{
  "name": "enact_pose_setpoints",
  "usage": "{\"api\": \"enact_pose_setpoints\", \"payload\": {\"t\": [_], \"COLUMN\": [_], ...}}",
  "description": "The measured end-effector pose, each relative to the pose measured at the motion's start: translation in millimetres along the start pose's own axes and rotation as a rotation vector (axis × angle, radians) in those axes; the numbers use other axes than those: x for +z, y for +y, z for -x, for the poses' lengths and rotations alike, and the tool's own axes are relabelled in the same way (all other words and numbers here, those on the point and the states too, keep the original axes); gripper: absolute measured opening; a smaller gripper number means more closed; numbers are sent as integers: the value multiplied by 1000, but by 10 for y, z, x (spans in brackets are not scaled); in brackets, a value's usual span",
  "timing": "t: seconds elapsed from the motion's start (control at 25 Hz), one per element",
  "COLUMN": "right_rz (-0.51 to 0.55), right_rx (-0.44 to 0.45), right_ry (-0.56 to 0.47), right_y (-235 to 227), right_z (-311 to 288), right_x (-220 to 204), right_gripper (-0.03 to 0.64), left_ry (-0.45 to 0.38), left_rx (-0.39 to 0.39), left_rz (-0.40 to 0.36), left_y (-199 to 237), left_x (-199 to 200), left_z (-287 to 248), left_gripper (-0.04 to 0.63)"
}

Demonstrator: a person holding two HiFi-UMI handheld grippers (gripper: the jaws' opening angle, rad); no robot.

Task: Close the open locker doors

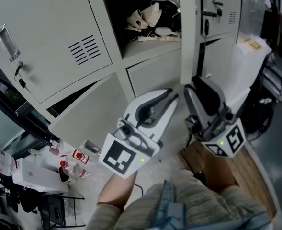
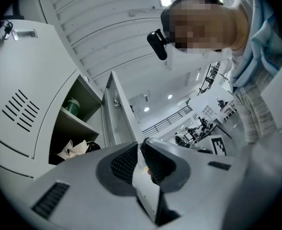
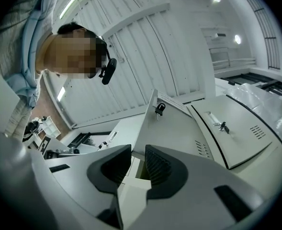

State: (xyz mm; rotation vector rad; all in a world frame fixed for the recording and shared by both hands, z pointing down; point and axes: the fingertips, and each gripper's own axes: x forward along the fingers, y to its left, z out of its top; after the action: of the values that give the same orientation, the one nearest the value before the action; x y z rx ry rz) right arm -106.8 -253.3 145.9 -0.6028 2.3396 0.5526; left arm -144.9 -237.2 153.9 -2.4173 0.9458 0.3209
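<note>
Room: grey metal locker bank [image 1: 145,55] fills most of the head view; wood floor [image 1: 248,176] lower R, clear cups [image 1: 71,163] among clutter lower L.
L gripper [image 2: 140,145]: we read the jaws as drawn nearly together, only a slit btwn the pads, nothing gripped.
R gripper [image 3: 138,150]: jaws apart w/ a clear gap, nothing in it; we see locker metal beyond the gap.
Pair: side by side low in the head view, L gripper left of R, both aimed up at the lockers; we can't tell any contact.
Arm: bare forearm [image 1: 116,190] runs down behind the L gripper.
Open door 1: upr-L door [image 1: 50,37] stands wide open, vent slots [image 1: 84,49] on its face, keys [image 1: 20,78] hanging at its lock.
Compt: open beside that door, pale bags [image 1: 148,16] on the shelf; L gripper view shows a green container [image 2: 73,105] one shelf up.
Open door 2: narrow door [image 1: 189,37] stands out edge-on, just above the R gripper.
Open door 3: lwr-L door [image 1: 85,111] looks ajar, dark gap along its top edge.
Shut doors: lwr centre door [image 1: 155,75]; upr-R door [image 1: 222,4] w/ handle [image 1: 211,12].
</note>
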Motion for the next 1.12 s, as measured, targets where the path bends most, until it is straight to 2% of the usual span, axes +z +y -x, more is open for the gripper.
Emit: {"api": "enact_pose_setpoints", "payload": {"t": [0.4, 0.68, 1.12], "right_rz": [-46, -67, -67], "right_rx": [79, 123, 159], "right_ry": [-11, -2, 3], "right_y": [117, 156, 173], "right_z": [-259, -444, -762], "right_x": [-169, -332, -540], "right_gripper": [94, 94, 94], "left_ry": [16, 45, 54], "left_rx": [92, 160, 215], "left_rz": [-60, -67, -67], "left_y": [247, 458, 743], "left_x": [85, 22, -62], "left_z": [136, 230, 326], "left_gripper": [28, 28, 28]}}
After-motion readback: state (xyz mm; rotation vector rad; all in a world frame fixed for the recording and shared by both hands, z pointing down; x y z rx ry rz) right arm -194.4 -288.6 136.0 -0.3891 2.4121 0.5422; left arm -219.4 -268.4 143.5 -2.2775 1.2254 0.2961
